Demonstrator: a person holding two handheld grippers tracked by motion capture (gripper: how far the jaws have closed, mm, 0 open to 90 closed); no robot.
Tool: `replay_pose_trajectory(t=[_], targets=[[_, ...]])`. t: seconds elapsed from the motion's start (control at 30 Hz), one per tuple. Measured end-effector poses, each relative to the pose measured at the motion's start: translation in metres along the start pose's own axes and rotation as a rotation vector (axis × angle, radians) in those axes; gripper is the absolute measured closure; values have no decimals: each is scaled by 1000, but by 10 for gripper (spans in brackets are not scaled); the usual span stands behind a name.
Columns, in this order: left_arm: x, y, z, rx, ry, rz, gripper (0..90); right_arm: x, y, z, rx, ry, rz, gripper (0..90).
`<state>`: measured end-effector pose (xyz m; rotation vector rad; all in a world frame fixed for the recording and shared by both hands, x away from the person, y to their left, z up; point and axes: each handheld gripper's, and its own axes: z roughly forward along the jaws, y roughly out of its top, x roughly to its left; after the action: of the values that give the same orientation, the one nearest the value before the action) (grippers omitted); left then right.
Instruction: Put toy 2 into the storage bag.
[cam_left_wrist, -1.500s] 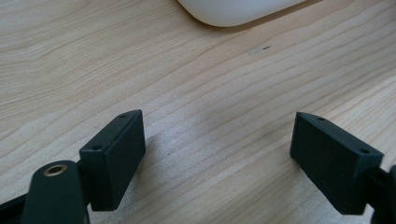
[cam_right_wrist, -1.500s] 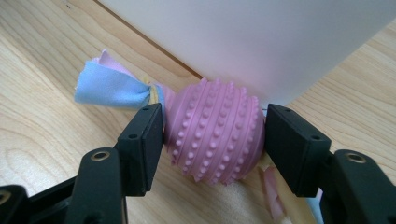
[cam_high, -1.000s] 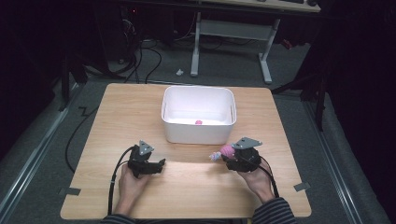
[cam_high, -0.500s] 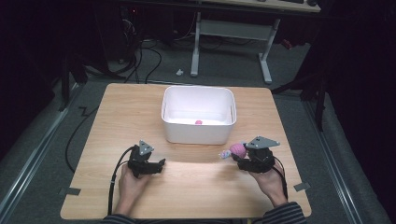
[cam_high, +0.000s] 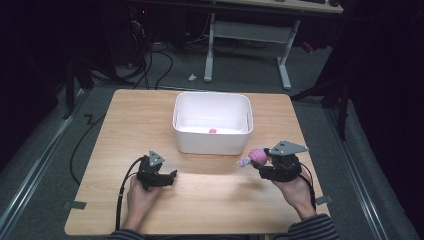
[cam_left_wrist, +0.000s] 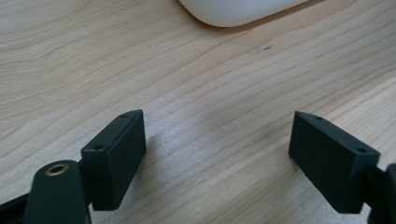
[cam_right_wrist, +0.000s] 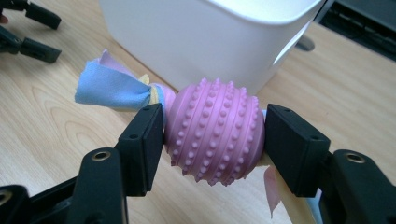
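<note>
Firmly between fingers (cam_right_wrist: 149, 140): pink ball (cam_right_wrist: 215, 133).

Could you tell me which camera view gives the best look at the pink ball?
The right gripper view: the pink ball sits close up, its studs clear, pressed between the jaws. The high view shows it small, beside the white bin.

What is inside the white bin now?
In the high view, one small pink thing lies on the floor of the bin. The near wall hides the front strip of the floor.
</note>
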<state>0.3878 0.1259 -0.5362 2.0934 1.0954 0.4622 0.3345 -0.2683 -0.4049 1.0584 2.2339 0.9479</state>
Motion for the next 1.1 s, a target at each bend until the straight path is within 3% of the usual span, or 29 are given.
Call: replay_pose_trajectory(t=[0.47, 1.1], targets=[[0, 0, 0, 2, -1, 0, 194, -7, 36, -23, -76, 2, -26, 394], [0, 0, 0, 3, -2, 1, 196, -19, 84, -13, -105, 7, -52, 398]])
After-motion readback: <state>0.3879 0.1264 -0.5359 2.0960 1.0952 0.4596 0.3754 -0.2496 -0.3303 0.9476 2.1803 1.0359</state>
